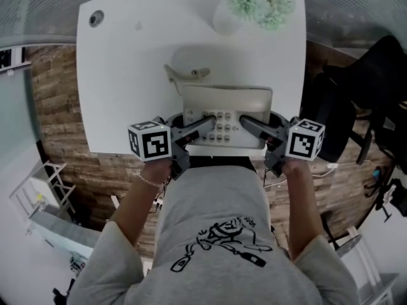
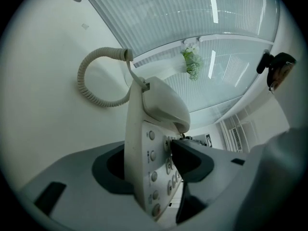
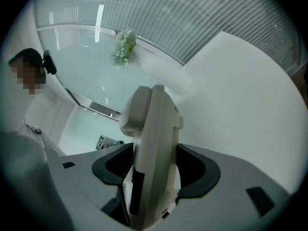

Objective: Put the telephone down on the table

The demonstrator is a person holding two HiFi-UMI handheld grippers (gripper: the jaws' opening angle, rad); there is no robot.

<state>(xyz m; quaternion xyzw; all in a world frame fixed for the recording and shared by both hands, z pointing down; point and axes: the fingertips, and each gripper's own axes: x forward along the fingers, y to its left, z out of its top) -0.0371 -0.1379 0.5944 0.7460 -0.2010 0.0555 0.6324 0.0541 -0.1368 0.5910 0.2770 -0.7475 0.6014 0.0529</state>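
- Telephone (image 1: 226, 116), a cream plastic push-button desk set, is held between the two tools at the near edge of the white rectangular worktop (image 1: 121, 62). The shadow beyond it suggests it is not yet resting there.
- Its long axis runs side to side across the person. The button keypad (image 1: 219, 124) faces up on the near side, and the cream handset (image 1: 226, 94) lies along the far side, parallel to that axis.
- A beige coiled cord (image 1: 184, 74) curls out from the far-left corner over the worktop.
- The left tool (image 2: 154, 165) is clamped on the left end, one jaw on the keypad face and the other beneath.
- The right tool (image 3: 155, 170) pinches the right end likewise. A grip at each end probably keeps the body level for setting down.
- Pale green flowers in a white vase (image 1: 254, 2) stand at the far edge, well apart.
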